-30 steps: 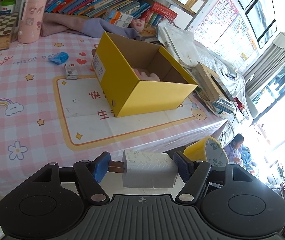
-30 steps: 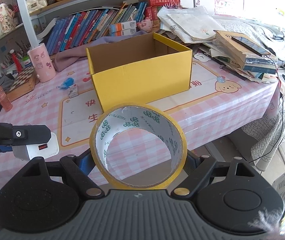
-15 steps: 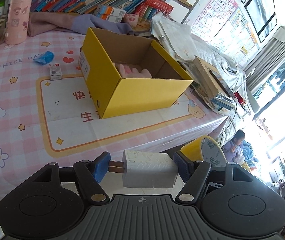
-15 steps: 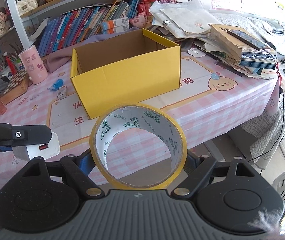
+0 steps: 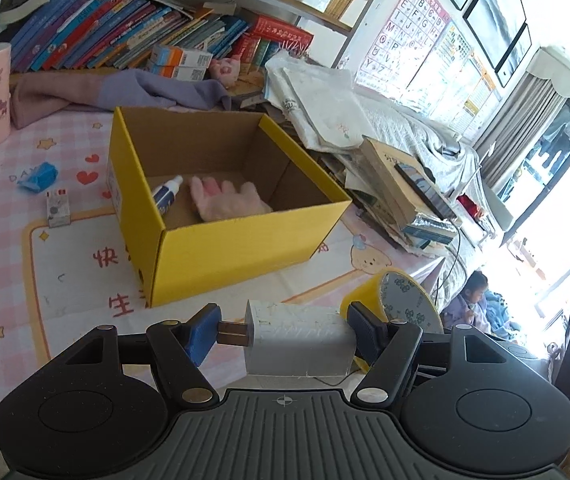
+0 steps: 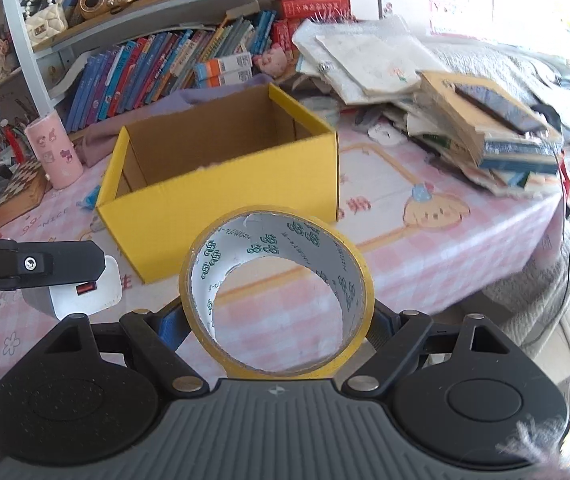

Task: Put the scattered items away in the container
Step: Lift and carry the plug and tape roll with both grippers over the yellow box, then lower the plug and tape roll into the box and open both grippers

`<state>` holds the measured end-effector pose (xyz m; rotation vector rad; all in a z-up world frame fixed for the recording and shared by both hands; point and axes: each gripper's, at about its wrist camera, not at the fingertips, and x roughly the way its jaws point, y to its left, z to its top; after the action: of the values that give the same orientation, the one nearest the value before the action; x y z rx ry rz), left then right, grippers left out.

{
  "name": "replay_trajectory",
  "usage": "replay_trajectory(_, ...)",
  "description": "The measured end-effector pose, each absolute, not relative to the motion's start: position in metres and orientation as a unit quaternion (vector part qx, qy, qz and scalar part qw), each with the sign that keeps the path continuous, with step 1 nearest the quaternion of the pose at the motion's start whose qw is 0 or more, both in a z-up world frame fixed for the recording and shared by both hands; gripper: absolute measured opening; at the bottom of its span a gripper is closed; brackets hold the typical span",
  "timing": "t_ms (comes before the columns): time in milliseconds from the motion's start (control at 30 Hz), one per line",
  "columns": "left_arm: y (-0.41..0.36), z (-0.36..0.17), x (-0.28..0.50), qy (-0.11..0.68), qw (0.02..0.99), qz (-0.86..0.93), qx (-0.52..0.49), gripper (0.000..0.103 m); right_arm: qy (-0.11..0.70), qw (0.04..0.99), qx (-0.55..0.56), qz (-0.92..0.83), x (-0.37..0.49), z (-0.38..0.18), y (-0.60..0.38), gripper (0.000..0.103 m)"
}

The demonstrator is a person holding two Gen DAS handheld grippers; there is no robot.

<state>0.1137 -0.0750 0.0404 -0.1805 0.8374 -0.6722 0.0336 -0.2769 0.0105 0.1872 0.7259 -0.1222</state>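
Over the table (image 5: 1, 264), left tongs (image 5: 285, 330) clamp a white charger (image 5: 299, 338); right tongs (image 6: 277, 320) clamp a tape roll (image 6: 277, 296). Best carry both above the yellow box (image 5: 221, 248) before releasing

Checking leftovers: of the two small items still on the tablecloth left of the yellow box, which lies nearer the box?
The small white carton, standing near the yellow box's left wall. The crumpled blue packet lies farther back and left.

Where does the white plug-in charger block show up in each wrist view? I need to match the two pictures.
Left wrist: the white plug-in charger block sits bottom centre, clamped between the left gripper pads, prongs pointing left.
Right wrist: the same charger is at the left edge, under the left gripper's black finger.
Shared landmark: the open yellow cardboard box on the pink tablecloth.
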Motion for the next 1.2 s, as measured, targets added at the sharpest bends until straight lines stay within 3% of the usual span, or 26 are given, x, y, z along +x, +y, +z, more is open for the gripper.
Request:
replay_trajectory(600, -0.117, 0.082, 0.199, 0.304, 0.921, -0.238, -0.048, 0.07, 0.262, 0.964, -0.008, 0.054, 0.165, 0.052, -0.316, 0.084)
replay_trajectory(800, -0.129, 0.076, 0.237, 0.306, 0.93, -0.202, -0.021, 0.07, 0.287, 0.951, -0.06, 0.097, 0.219, 0.032, -0.307, 0.084)
replay_trajectory(1200, -0.157, 0.021, 0.298, 0.386, 0.906, -0.169, 0.032, 0.07, 0.371, 0.887, -0.211, 0.178, 0.298, -0.016, -0.273, 0.084)
